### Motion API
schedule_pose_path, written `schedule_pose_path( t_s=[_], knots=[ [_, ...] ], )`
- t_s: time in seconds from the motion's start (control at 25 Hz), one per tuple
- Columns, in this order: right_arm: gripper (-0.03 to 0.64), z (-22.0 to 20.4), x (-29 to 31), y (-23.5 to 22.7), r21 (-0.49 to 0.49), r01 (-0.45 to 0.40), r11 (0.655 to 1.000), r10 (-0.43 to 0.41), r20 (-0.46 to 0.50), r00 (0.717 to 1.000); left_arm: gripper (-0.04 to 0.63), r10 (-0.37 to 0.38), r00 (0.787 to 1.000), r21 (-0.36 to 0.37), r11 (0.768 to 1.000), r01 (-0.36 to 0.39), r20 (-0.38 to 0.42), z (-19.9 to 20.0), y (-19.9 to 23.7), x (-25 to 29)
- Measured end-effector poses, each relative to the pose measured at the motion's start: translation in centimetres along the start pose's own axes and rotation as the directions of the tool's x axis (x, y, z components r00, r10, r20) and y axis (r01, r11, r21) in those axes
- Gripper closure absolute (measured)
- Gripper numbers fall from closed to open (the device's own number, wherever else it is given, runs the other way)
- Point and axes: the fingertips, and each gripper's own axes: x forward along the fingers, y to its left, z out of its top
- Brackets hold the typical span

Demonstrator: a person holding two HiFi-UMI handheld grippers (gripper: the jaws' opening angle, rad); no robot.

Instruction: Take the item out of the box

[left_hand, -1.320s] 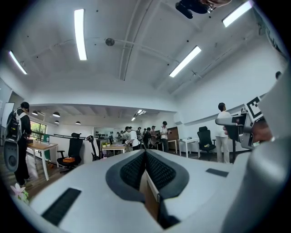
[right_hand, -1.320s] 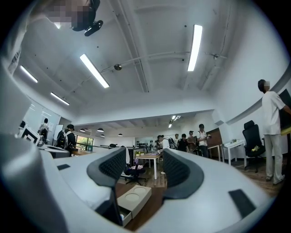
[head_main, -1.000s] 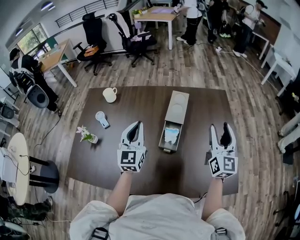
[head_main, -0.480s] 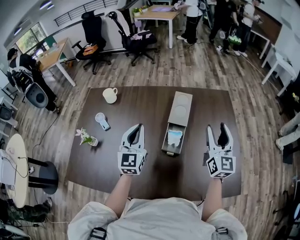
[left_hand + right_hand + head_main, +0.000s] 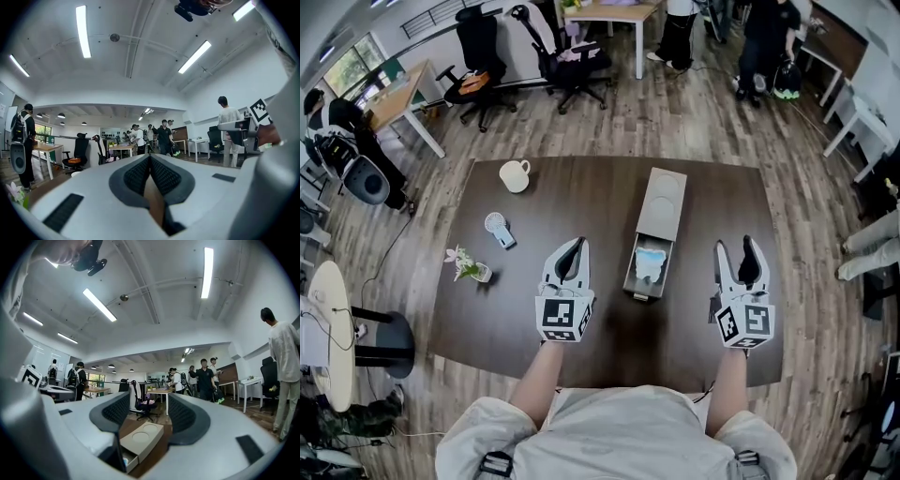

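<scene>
**Box slid open, item in it, both grippers empty**

Head view: the box [image 5: 662, 201] lies mid-table [image 5: 712, 206], with its drawer [image 5: 644, 275] pulled out toward the near side. The item [image 5: 649, 264], white and pale blue, lies in the drawer. The left gripper [image 5: 573, 246] is just left of the drawer with its jaws together. The right gripper [image 5: 736, 248] is well right of it with its jaws spread. Neither touches the box. On the left part of the table are a mug [image 5: 515, 175] at the far side, a small fan [image 5: 498, 228] and a small flower vase [image 5: 469, 270].

Left gripper view: the left gripper [image 5: 150, 157] has its pads meeting at the tips with nothing between them.

Right gripper view: the right gripper [image 5: 149, 401] has its jaws wide and grips nothing. The box [image 5: 140, 437] shows in the gap, beyond the tips. A blue sliver of the item [image 5: 124, 461] shows at the drawer's open end.
</scene>
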Motion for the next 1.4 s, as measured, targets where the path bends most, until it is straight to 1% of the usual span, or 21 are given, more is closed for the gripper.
schedule_pose_path(
  t_s=[0.12,0.32,0.44,0.56,0.64,0.76,0.88,1.08,1.24,1.4],
  knots=[
    [0.368,-1.3,0.3,0.2,0.002,-0.010,1.000,0.010,-0.029,1.000,0.592,0.001,1.000,0.000,1.000,-0.001,-0.019,-1.0,-0.3,-0.1],
    [0.368,-4.5,1.6,2.0,0.000,-0.068,0.998,0.068,-0.104,0.992,0.592,-0.006,0.998,-0.005,1.000,0.006,-0.066,-3.3,-0.7,-1.2],
    [0.365,-6.4,2.1,3.3,-0.001,-0.125,0.992,0.123,-0.162,0.979,0.592,-0.002,0.996,-0.023,1.000,0.000,-0.089,-4.4,-1.2,-1.7],
    [0.362,-8.8,2.6,5.0,-0.014,-0.193,0.981,0.185,-0.228,0.956,0.592,0.002,0.994,-0.036,0.999,-0.006,-0.113,-5.8,-1.4,-2.2],
    [0.362,-10.5,2.8,6.2,-0.023,-0.250,0.968,0.234,-0.277,0.932,0.592,0.002,0.991,-0.048,0.999,-0.008,-0.132,-6.7,-1.5,-2.5],
    [0.360,-13.1,3.3,8.2,-0.029,-0.341,0.940,0.310,-0.350,0.884,0.592,-0.007,0.987,-0.066,0.998,-0.004,-0.161,-7.8,-1.7,-3.0],
    [0.360,-15.3,3.6,9.6,-0.050,-0.407,0.912,0.354,-0.408,0.842,0.592,-0.017,0.984,-0.071,0.997,0.004,-0.179,-8.7,-2.0,-3.5],
    [0.362,-19.0,3.7,11.8,-0.074,-0.502,0.862,0.401,-0.506,0.764,0.592,-0.004,0.975,-0.126,0.992,-0.025,-0.223,-10.8,-1.9,-4.6],
    [0.365,-21.5,3.6,12.9,-0.109,-0.577,0.809,0.420,-0.581,0.698,0.592,-0.014,0.970,-0.122,0.992,-0.016,-0.242,-11.6,-2.1,-5.1],
    [0.387,-23.0,3.9,13.3,-0.128,-0.623,0.772,0.421,-0.631,0.652,0.592,-0.012,0.966,-0.126,0.992,-0.021,-0.259,-12.5,-2.2,-5.7]
  ],
)
